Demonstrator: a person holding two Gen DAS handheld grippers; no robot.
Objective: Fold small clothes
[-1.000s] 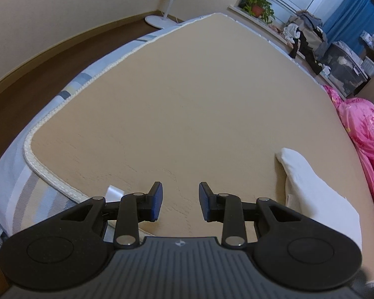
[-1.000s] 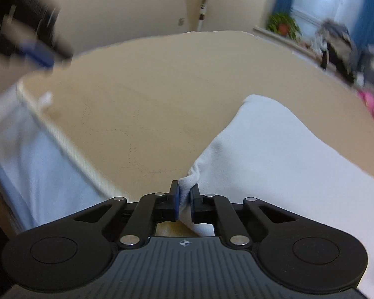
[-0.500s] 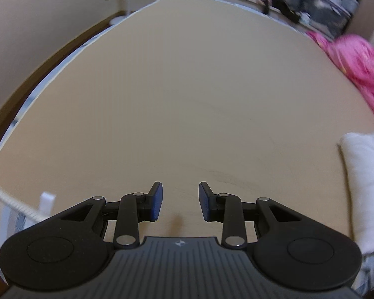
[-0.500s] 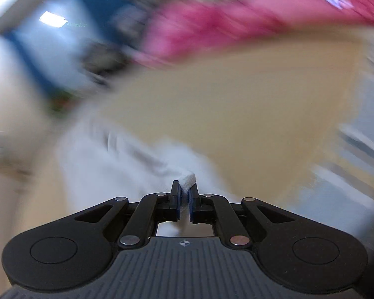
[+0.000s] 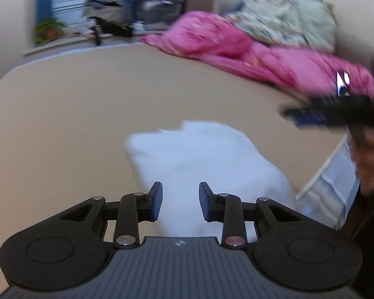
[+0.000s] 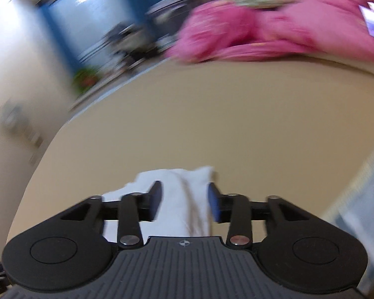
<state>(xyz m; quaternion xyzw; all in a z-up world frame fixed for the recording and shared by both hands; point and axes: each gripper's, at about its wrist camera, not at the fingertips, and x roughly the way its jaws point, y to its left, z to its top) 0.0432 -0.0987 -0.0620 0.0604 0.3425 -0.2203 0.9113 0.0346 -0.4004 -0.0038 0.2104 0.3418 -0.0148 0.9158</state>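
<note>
A wide tan bed mat fills both views and serves as the landmark. Along its far edge lies a crumpled pink quilt, with a pale patterned bedding heap piled behind it (both blurred). Beyond the mat's far left corner stand blue curtains and a small potted plant. Near the mat's front edge lies a white garment, bunched into a soft mound. The left gripper hovers over the garment's near end, its fingers spread apart and gripping nothing. The right gripper sits just above the garment, fingers also spread, with the cloth lying loose between them.
</note>
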